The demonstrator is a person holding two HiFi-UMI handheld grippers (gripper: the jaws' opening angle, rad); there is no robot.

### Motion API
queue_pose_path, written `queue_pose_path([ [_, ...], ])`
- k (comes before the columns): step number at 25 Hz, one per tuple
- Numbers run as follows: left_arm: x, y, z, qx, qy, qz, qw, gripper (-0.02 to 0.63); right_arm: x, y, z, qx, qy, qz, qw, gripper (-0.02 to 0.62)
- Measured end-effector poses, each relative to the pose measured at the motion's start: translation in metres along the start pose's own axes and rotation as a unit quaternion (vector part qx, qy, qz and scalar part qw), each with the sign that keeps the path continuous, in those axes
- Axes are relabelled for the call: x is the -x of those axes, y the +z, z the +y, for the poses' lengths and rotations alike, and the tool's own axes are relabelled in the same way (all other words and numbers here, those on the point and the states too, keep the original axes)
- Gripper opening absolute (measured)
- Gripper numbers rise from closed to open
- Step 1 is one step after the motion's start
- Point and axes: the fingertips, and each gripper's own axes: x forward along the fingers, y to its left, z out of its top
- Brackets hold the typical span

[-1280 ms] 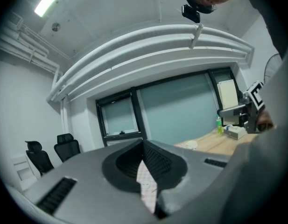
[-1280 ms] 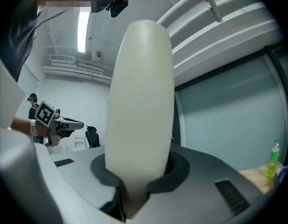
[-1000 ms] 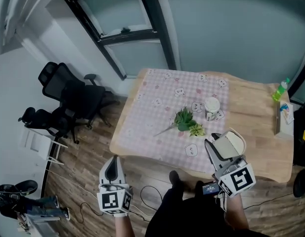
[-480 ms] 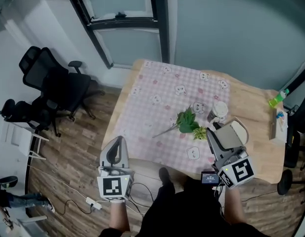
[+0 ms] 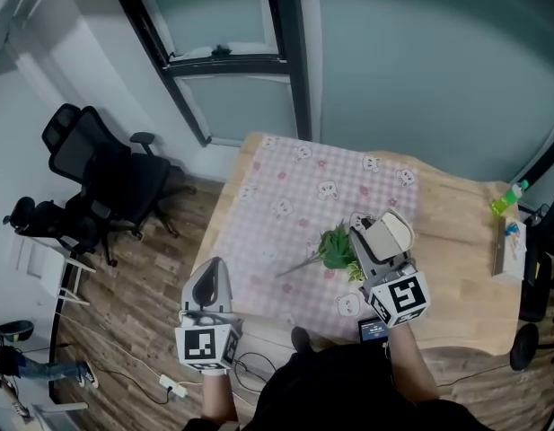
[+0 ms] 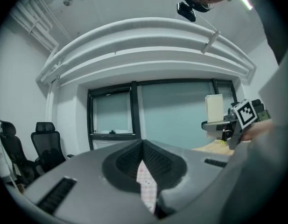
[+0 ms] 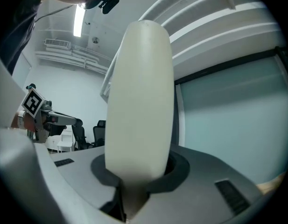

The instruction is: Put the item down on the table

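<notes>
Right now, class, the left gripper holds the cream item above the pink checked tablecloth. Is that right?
Not quite: it is the right gripper that holds the cream item above the pink checked tablecloth. The right gripper view shows its jaws closed on the item.

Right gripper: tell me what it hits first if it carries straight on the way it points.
Past the cream item in the right gripper, nothing close: it points above the table, toward the glass wall. Depth is unclear.
</notes>
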Motion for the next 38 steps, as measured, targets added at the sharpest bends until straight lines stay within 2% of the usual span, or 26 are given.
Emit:
queue_pose_path([
  [2,-0.004,0.002,0.001,-0.001,0.008,0.003,1.0000,0.000,-0.003,-0.005,-0.004,0.005,-0.006,0.002,1.000,0.106],
  [4,-0.005,-0.001,-0.002,-0.004,0.006,0.005,1.0000,0.000,-0.007,-0.019,-0.007,0.036,-0.027,0.020,0.999,0.106],
  [6,-0.003,-0.009,-0.003,-0.008,0.003,0.012,0.9999,0.000,-0.016,-0.047,-0.004,0.097,-0.046,0.061,0.992,0.106],
  [8,0.000,-0.019,-0.001,-0.010,0.005,0.024,0.9996,0.000,-0.028,-0.091,0.003,0.176,-0.055,0.119,0.976,0.106],
  [11,0.007,-0.028,0.004,-0.010,0.013,0.039,0.9991,0.000,-0.042,-0.168,0.015,0.295,-0.039,0.207,0.932,0.106],
  [14,0.015,-0.034,0.010,-0.014,0.019,0.047,0.9986,0.000,-0.046,-0.234,0.029,0.400,-0.008,0.272,0.875,0.106],
  [17,0.022,-0.038,0.018,-0.013,0.029,0.054,0.9980,0.000,-0.043,-0.280,0.042,0.481,0.029,0.318,0.817,0.106],
  [19,0.025,-0.041,0.021,-0.011,0.032,0.059,0.9977,0.000,-0.043,-0.300,0.047,0.516,0.047,0.337,0.786,0.106],
  [21,0.027,-0.044,0.021,-0.010,0.030,0.066,0.9973,0.000,-0.045,-0.316,0.050,0.541,0.060,0.349,0.763,0.106],
  [24,0.030,-0.048,0.020,-0.018,0.019,0.077,0.9967,0.000,-0.056,-0.334,0.055,0.591,0.073,0.355,0.721,0.106],
  [25,0.030,-0.049,0.019,-0.021,0.015,0.082,0.9963,0.000,-0.062,-0.337,0.056,0.601,0.072,0.351,0.714,0.106],
  [27,0.034,-0.051,0.020,-0.020,0.013,0.092,0.9955,0.000,-0.068,-0.345,0.065,0.607,0.070,0.345,0.713,0.106],
  [28,0.036,-0.054,0.021,-0.020,0.013,0.095,0.9952,0.000,-0.066,-0.353,0.067,0.616,0.076,0.356,0.699,0.106],
  [31,0.039,-0.062,0.018,-0.009,0.011,0.101,0.9947,0.000,-0.052,-0.381,0.063,0.656,0.100,0.398,0.634,0.109],
  [32,0.040,-0.063,0.016,-0.010,0.010,0.105,0.9944,0.000,-0.049,-0.387,0.063,0.661,0.102,0.408,0.621,0.109],
  [33,0.042,-0.065,0.017,-0.017,0.008,0.108,0.9940,0.000,-0.048,-0.391,0.065,0.662,0.098,0.412,0.618,0.109],
  [36,0.045,-0.068,0.022,-0.024,0.008,0.111,0.9935,0.000,-0.052,-0.392,0.068,0.651,0.085,0.421,0.626,0.109],
  [38,0.046,-0.068,0.023,-0.021,0.009,0.111,0.9935,0.000,-0.055,-0.390,0.068,0.652,0.083,0.421,0.624,0.109],
])
